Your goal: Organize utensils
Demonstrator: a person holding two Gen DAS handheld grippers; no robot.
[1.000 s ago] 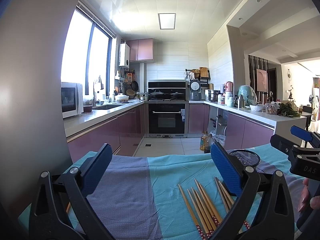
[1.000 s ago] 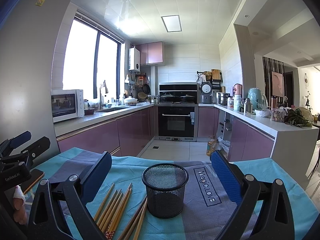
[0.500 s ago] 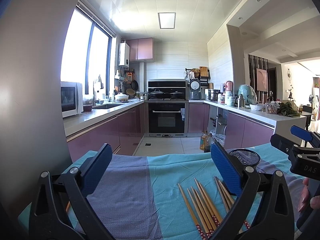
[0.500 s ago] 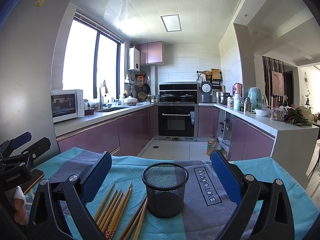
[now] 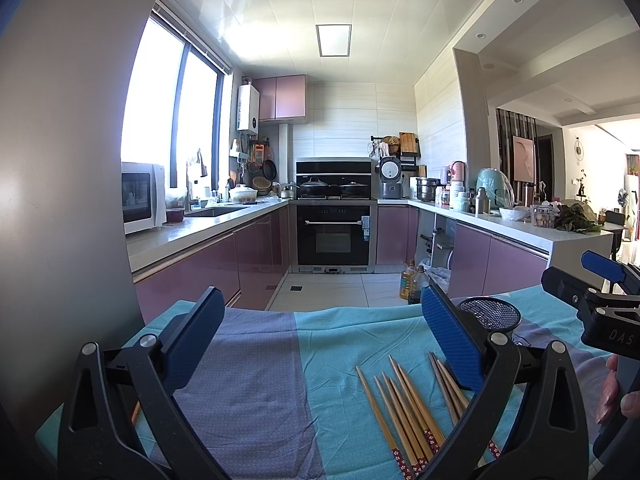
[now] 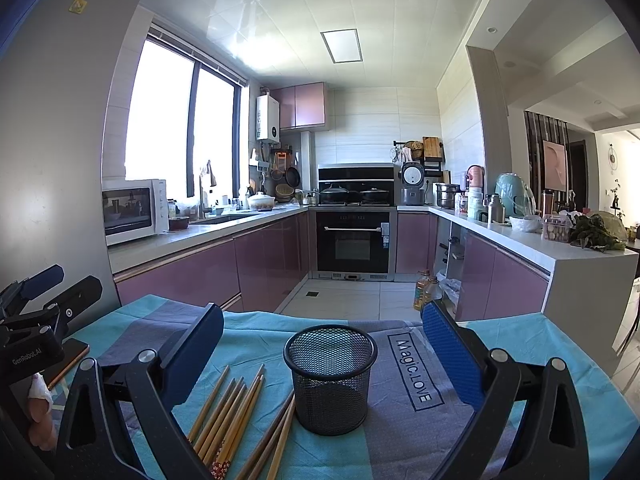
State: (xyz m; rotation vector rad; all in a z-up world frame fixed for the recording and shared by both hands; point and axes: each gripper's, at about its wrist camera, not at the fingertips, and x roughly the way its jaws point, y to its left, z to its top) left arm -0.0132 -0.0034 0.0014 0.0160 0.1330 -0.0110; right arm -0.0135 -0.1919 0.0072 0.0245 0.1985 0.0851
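Several wooden chopsticks [image 5: 404, 412] lie loose on a teal and grey cloth [image 5: 256, 368], fanned out with red-patterned ends toward me. A black mesh cup [image 6: 330, 376] stands upright and looks empty, just right of the chopsticks [image 6: 232, 412]. My left gripper [image 5: 320, 344] hovers open above the cloth, its right finger over the chopsticks. My right gripper [image 6: 322, 352] is open too, its fingers well apart on either side of the cup, which sits beyond them. In the left wrist view the mesh cup [image 5: 490, 314] shows at the right behind my finger, with the right gripper's fingers at the right edge.
The clothed table's far edge drops to a tiled kitchen floor [image 6: 344, 296]. A phone [image 6: 68, 360] lies on the cloth at the left. Oil bottles [image 6: 424, 290] stand on the floor by purple cabinets. A grey fridge wall [image 5: 60, 200] rises close on the left.
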